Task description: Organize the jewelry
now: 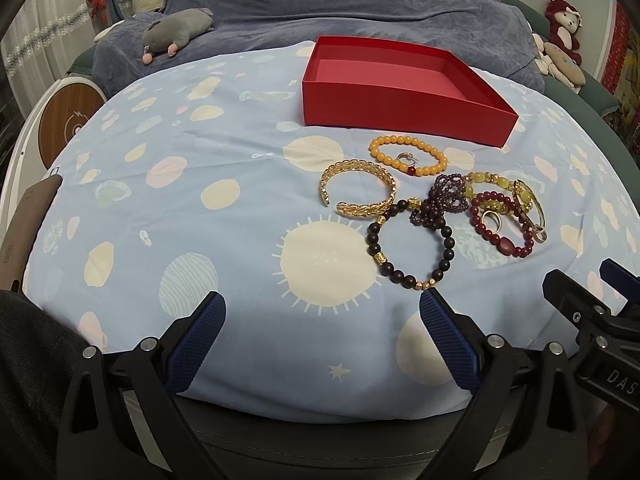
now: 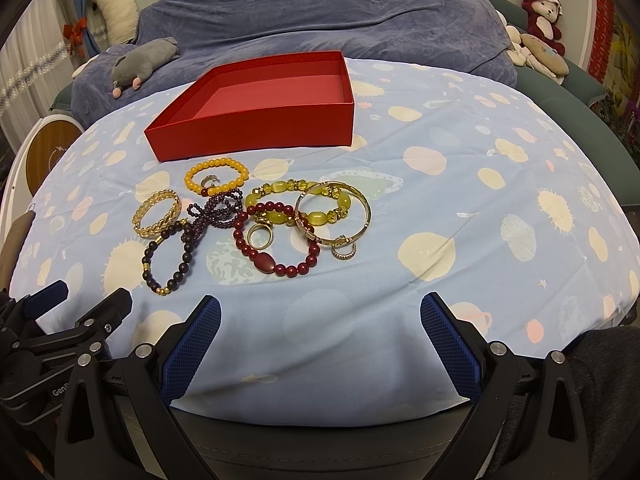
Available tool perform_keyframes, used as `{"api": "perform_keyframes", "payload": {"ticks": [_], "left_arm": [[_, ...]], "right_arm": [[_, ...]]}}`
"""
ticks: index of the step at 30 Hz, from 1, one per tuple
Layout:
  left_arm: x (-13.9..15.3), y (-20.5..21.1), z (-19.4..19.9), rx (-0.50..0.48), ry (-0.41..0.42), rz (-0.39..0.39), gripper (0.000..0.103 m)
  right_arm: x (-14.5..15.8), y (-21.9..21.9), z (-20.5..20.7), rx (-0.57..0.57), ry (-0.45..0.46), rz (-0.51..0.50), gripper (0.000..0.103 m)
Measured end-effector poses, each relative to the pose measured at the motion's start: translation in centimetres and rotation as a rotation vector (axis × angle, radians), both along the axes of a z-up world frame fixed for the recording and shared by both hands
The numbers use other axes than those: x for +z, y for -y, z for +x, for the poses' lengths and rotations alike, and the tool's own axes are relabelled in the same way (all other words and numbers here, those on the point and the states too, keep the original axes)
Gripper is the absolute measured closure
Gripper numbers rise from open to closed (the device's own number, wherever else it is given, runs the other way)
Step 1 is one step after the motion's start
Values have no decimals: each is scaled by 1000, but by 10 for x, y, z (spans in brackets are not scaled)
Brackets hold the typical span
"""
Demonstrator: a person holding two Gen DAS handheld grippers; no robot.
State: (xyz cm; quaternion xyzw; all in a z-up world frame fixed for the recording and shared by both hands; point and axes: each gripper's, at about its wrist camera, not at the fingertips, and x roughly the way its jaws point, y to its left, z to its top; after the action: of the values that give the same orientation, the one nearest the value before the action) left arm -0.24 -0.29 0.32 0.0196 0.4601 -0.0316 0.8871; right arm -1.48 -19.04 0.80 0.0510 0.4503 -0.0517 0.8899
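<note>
While spread: both tongs (image 1: 322, 328) (image 2: 320, 330), empty.

Pale blue planet-print cloth (image 2: 460, 208) spread in front; rumpled slate-blue velvet blanket (image 2: 320, 12) behind, grey plush mouse (image 2: 140, 60) lying on it; maroon plush monkey (image 2: 542, 10) far right.

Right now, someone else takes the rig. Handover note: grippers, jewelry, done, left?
Left gripper: open, empty, low over the bedsheet.
Right gripper: open, empty, beside it.
Red box: open, empty, at the far side.
Jewelry lies in a cluster on the sheet in front of the box: orange bead bracelet, gold cuff, dark bead bracelet, purple bead strand, red bead bracelet, yellow stone bracelet, gold bangle, gold ring. Several overlap.
Done: nothing boxed.
Left: every piece.
</note>
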Motion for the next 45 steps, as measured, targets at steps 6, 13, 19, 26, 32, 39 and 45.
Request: {"api": "perform_keyframes", "payload": {"ticks": [6, 13, 19, 26, 32, 39, 45], "left_arm": [[4, -15, 12, 50, -20, -65, 10], [1, -24, 38, 82, -64, -94, 10], [-4, -11, 64, 47, -83, -94, 10], [-18, 2, 95, 8, -120, -88, 11], [-15, 9, 101, -21, -83, -77, 33], [-10, 10, 96, -51, -70, -93, 49], [-6, 3, 88, -14, -71, -117, 49]], "right_arm": [[-1, 7, 5, -18, -3, 18, 7], [-2, 17, 16, -31, -29, 45, 7], [-3, 24, 27, -37, -38, 53, 7], [-5, 36, 44, -52, -51, 76, 7], [-8, 40, 52, -63, -55, 86, 7], [-10, 41, 55, -62, -59, 98, 7], [-9, 37, 65, -43, -56, 115, 7]]}}
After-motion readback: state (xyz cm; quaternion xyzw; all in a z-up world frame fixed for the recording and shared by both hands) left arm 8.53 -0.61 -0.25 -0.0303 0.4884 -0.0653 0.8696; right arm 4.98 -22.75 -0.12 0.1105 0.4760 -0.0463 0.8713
